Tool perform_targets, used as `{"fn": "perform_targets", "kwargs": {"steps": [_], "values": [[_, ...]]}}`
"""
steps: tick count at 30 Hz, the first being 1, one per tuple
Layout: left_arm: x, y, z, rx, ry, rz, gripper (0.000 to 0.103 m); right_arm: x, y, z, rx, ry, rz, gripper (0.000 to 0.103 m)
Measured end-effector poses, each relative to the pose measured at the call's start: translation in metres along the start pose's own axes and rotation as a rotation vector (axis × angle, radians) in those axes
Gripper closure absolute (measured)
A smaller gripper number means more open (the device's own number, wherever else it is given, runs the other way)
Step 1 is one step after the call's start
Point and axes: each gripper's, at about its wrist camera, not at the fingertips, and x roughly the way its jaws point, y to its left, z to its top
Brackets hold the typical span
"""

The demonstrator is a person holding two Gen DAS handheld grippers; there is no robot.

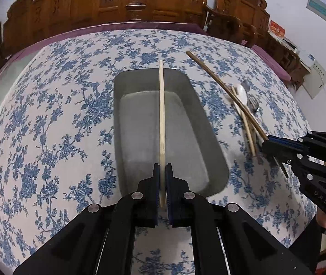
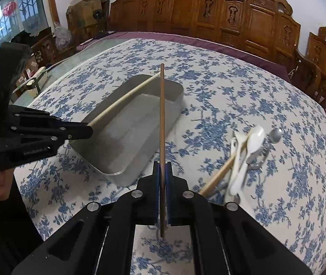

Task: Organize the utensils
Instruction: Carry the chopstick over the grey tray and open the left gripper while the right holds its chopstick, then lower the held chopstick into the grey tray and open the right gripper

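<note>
Above the grey tray (image 1: 126, 105) each closed hand-held gripper pinched one chopstick, left (image 1: 162, 183) pale (image 1: 161, 114), right (image 2: 162, 183) dark (image 2: 162, 114) (thin grips, so either could slip and miss it).

We view from each wrist, close above the floral tablecloth (image 1: 48, 114), angled steeply down along the fingers toward the carved wooden chairs (image 2: 208, 13). Both views share the grey tray (image 1: 126, 87), each catching the opposite gripper at its edge
</note>
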Motion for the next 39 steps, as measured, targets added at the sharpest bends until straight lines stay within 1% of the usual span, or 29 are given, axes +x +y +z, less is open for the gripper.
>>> {"fn": "perform_targets", "kwargs": {"steps": [6,11,15,17,21,25,28,35,39], "values": [[0.008,0.011,0.000,-0.042,-0.019,-0.024,0.099,0.009,0.009,0.010,-0.010,0.012,0.002,0.097],[0.006,0.012,-0.002,-0.045,-0.046,-0.049,0.098,0.016,0.011,0.014,-0.012,0.023,-0.003,0.097],[-0.003,0.018,0.000,-0.064,-0.081,-0.061,0.090,0.019,0.010,0.019,0.010,0.022,0.003,0.097],[-0.010,0.022,0.001,-0.068,-0.109,-0.051,0.088,0.022,0.010,0.023,0.027,0.022,0.015,0.097],[-0.018,0.032,0.005,-0.069,-0.147,-0.020,0.088,0.030,0.018,0.029,0.054,0.033,0.051,0.097],[-0.022,0.044,0.006,-0.069,-0.162,0.018,0.088,0.044,0.030,0.035,0.085,0.049,0.077,0.097],[-0.025,0.055,0.007,-0.086,-0.175,0.029,0.088,0.053,0.037,0.040,0.111,0.046,0.076,0.097],[-0.022,0.065,0.006,-0.100,-0.175,0.049,0.088,0.071,0.041,0.045,0.162,0.052,0.078,0.097],[-0.020,0.067,0.006,-0.098,-0.173,0.049,0.088,0.074,0.043,0.044,0.164,0.054,0.072,0.097]]}}
